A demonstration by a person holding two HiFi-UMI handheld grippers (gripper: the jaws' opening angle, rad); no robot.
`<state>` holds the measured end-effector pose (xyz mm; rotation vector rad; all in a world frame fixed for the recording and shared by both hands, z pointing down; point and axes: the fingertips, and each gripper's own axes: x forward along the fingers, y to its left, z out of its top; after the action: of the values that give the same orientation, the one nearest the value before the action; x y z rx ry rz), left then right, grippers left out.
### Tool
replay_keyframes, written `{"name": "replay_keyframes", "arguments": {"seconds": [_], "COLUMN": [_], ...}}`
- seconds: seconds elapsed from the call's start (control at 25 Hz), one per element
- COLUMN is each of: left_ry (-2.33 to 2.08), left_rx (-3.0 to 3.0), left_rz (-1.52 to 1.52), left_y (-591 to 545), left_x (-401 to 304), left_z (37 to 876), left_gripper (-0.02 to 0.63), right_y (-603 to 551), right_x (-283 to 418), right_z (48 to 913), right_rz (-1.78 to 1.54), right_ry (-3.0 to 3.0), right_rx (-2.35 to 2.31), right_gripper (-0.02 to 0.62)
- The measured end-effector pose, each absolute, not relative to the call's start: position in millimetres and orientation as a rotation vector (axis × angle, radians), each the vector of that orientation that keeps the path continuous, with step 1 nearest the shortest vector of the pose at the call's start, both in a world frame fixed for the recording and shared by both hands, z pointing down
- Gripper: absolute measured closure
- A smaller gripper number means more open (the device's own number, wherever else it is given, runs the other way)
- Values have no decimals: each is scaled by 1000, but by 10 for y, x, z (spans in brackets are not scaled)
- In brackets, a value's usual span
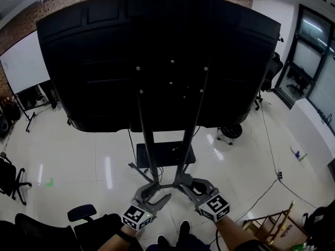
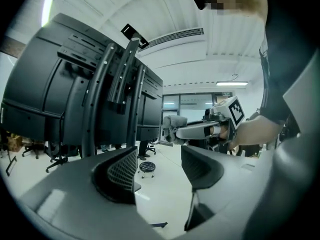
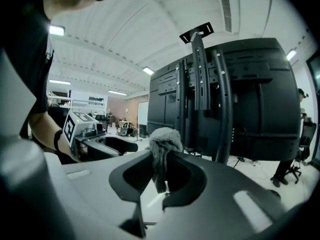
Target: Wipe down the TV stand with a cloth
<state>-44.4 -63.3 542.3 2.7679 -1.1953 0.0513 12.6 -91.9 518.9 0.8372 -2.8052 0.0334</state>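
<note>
Now the right gripper (image 3: 161, 171) pinches a grey cloth (image 3: 163, 140), the TV stand (image 1: 148, 140) rising at its twelve o'clock, while the left gripper (image 2: 159, 170) at its nine o'clock gapes empty.

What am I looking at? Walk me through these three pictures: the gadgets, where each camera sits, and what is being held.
There is no robot here: a person holds a two-jaw gripper in each hand. The head view looks down from a camera on the person's head at the left gripper and right gripper, both near the foot of a TV stand. The stand carries a big black TV, seen from behind, on a pale tiled floor. The other two pictures come from cameras riding on each gripper. The left gripper's jaws stand apart with nothing between them. The right gripper's jaws are closed on a grey cloth.
</note>
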Motion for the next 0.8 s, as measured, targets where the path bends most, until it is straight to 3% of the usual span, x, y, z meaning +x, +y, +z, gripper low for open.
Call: {"name": "replay_keyframes", "arguments": {"seconds": [0.8], "left_ry": [-1208], "left_rx": [2771], "left_rz": [20], "left_y": [571], "left_x": [-817], "left_z": [5143], "left_gripper": [313], "right_y": [500], "right_x": [36], "right_z": [4850], "right_rz": [228], "right_ry": [-2910], "right_rx": [849], "right_gripper": [549]}}
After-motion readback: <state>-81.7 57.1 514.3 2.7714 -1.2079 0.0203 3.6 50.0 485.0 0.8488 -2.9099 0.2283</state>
